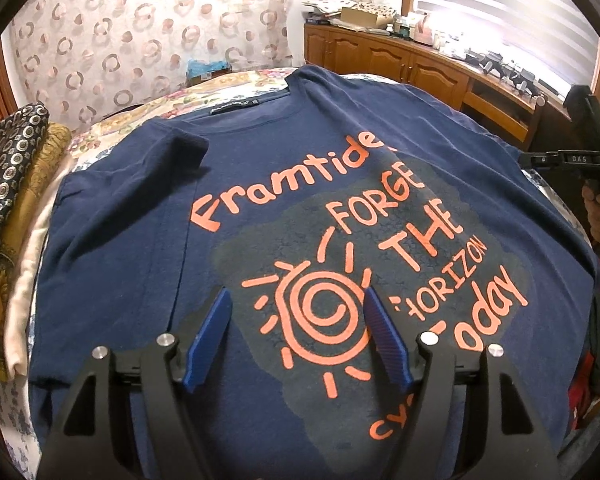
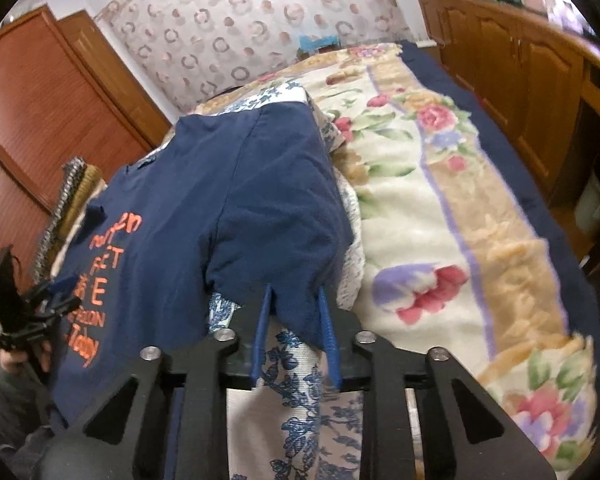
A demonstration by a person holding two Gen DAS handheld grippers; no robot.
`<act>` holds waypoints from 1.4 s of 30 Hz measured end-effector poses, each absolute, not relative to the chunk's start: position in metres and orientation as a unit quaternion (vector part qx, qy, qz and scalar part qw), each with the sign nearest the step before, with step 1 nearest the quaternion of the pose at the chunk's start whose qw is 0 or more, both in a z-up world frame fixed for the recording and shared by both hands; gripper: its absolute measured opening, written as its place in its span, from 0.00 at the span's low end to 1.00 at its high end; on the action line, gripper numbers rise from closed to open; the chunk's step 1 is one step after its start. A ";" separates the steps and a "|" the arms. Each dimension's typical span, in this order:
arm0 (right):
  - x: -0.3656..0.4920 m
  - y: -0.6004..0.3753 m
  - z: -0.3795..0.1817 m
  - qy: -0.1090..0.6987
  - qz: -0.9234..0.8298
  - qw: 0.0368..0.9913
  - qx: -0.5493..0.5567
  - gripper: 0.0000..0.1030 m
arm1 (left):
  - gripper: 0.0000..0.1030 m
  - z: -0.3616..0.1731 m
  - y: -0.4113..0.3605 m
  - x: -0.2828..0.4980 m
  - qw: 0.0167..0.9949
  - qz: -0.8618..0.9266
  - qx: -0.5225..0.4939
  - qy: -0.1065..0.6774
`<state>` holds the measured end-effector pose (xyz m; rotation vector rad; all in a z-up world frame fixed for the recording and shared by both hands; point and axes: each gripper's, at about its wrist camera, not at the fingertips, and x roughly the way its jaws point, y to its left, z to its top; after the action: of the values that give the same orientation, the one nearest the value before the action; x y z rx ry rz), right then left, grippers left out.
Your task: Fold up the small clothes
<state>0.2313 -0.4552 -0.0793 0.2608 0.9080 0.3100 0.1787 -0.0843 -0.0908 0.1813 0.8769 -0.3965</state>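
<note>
Navy cotton, with orange print on the chest: the shirt (image 1: 300, 208) lies face up on the bed (image 2: 460, 208), over a floral blanket, its collar at the far end. As I judge it, the folding is only at its start. The body is spread almost flat, and no fold of the body is made yet. One sleeve on my left side is already turned in over the chest.

My right gripper (image 2: 294, 300) is clenched on the edge of the shirt at my right side, and the cloth bunches between the blue pads (image 2: 327, 328). My left gripper (image 1: 296, 312) is released; its jaws stand wide apart above the orange sun, with nothing between them.

What is left, I think: to bring both sides in, then to fold the length. The fabric looks soft and thin, with small wrinkles.
</note>
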 end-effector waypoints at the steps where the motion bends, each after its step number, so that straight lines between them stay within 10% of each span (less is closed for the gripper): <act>1: 0.231 -0.455 -0.077 0.433 0.142 0.883 0.116 0.07 | 0.68 -0.091 -0.084 0.179 0.882 -0.191 0.086 0.422; 15: 0.219 -0.356 0.000 0.310 0.175 0.934 -0.040 0.05 | 0.69 -0.091 -0.085 0.178 0.882 -0.191 0.085 0.422; 23: 0.217 -0.295 -0.043 0.368 0.241 0.895 -0.071 0.05 | 0.69 -0.091 -0.084 0.178 0.882 -0.191 0.084 0.422; 31: 0.196 -0.329 -0.036 0.363 0.215 0.906 -0.045 0.39 | 0.69 -0.049 -0.093 0.147 0.903 -0.229 0.058 0.358; 42: 0.232 -0.393 -0.041 0.374 0.114 0.920 -0.011 0.42 | 0.69 -0.007 -0.115 0.116 0.918 -0.248 0.058 0.304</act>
<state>0.2316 -0.3932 -0.0408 -0.0232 0.7681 0.2335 0.1161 -0.1149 -0.0067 0.1189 0.6262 -0.5105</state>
